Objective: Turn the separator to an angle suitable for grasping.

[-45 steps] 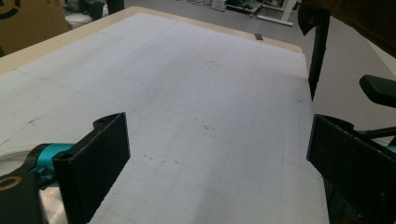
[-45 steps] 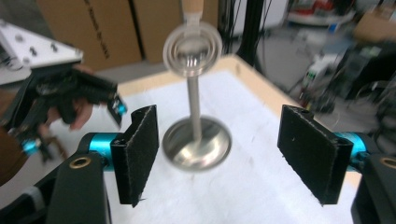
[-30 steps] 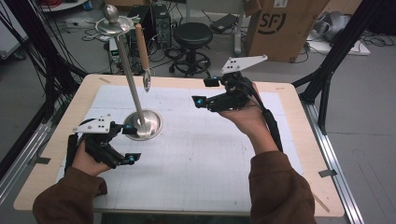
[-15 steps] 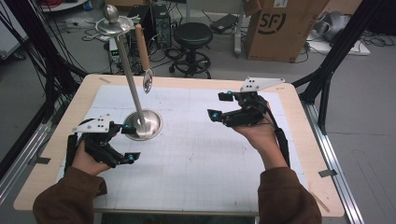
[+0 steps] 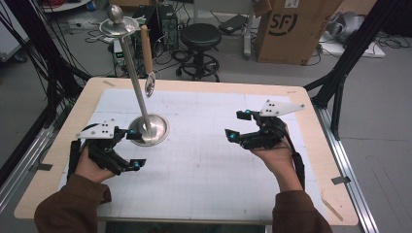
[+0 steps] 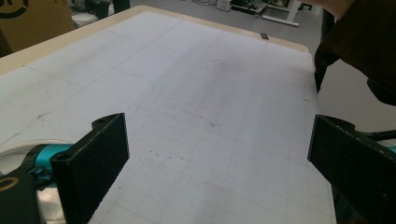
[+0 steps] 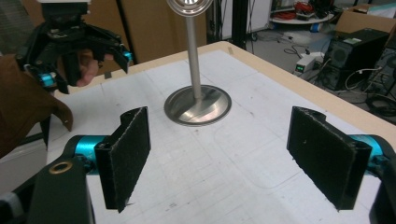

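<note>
A metal stand has its round base (image 5: pixel 149 129) on the white mat, and a thin pole rises from it to a top disc (image 5: pixel 118 25). From that disc hangs a wooden-handled spoon (image 5: pixel 147 53), bowl down. My left gripper (image 5: pixel 135 149) rests open just left of the base, nothing between its jaws (image 6: pixel 217 154). My right gripper (image 5: pixel 237 125) is held open on the right half of the mat, well apart from the stand and pointing toward it. Seen from the right gripper (image 7: pixel 224 156), the base (image 7: pixel 198 105) lies ahead between the empty jaws, and the left gripper (image 7: pixel 77 46) is beyond.
The wooden table (image 5: pixel 311 145) carries a gridded white mat (image 5: pixel 204 160). Behind the table stand a black stool (image 5: pixel 200 36), a cardboard box (image 5: pixel 291 29) and floor cables. Black frame posts (image 5: pixel 340 82) flank the table's right and left sides.
My right gripper has come down and back toward the person, away from the stand and to the right. The left gripper and the hanging spoon have stayed put.
</note>
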Tool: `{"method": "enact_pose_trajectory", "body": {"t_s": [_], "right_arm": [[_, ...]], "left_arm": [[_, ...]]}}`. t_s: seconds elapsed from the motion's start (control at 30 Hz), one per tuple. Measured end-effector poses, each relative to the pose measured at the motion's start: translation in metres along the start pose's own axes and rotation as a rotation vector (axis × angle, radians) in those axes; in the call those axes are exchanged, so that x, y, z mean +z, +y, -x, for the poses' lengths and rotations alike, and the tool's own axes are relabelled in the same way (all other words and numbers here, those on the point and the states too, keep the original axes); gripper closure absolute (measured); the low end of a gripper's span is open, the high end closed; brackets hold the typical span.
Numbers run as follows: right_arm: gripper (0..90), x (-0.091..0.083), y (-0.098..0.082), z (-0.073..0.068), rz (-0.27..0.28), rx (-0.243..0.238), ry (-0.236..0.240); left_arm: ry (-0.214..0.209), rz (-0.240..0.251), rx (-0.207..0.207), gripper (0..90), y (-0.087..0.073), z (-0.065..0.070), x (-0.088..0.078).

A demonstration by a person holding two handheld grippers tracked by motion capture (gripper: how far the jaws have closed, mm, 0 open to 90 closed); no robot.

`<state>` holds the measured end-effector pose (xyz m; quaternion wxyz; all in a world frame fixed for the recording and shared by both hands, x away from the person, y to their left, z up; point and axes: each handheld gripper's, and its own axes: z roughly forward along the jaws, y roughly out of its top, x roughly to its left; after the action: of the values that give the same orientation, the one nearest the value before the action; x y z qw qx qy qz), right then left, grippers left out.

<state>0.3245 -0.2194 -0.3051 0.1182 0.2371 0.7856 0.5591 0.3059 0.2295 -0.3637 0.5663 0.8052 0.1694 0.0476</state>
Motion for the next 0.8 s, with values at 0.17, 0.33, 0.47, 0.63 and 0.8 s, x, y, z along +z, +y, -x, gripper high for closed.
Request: {"method": "enact_pose_trajectory", "body": {"t_s": [0.17, 0.33, 0.47, 0.63, 0.8], "right_arm": [[20.8, -0.006, -0.013, -0.003, 0.023, 0.008, -0.006], [20.8, -0.01, -0.025, -0.001, 0.025, 0.025, -0.016], [20.7, -0.011, -0.034, -0.001, 0.027, 0.028, -0.016], [20.7, -0.011, -0.046, -0.002, 0.03, 0.042, -0.019], [20.6, -0.013, -0.051, -0.002, 0.023, 0.051, -0.023]], "left_arm": [[0.004, 0.004, -0.007, 5.9, -0.001, -0.001, 0.0], [0.005, 0.003, -0.009, 5.9, -0.002, -0.001, 0.0], [0.012, 0.0, -0.011, 5.9, -0.003, -0.002, 0.001], [0.015, 0.0, -0.013, 5.9, -0.003, -0.003, 0.002], [0.014, 0.004, -0.015, 5.9, -0.003, -0.003, 0.001]]}}
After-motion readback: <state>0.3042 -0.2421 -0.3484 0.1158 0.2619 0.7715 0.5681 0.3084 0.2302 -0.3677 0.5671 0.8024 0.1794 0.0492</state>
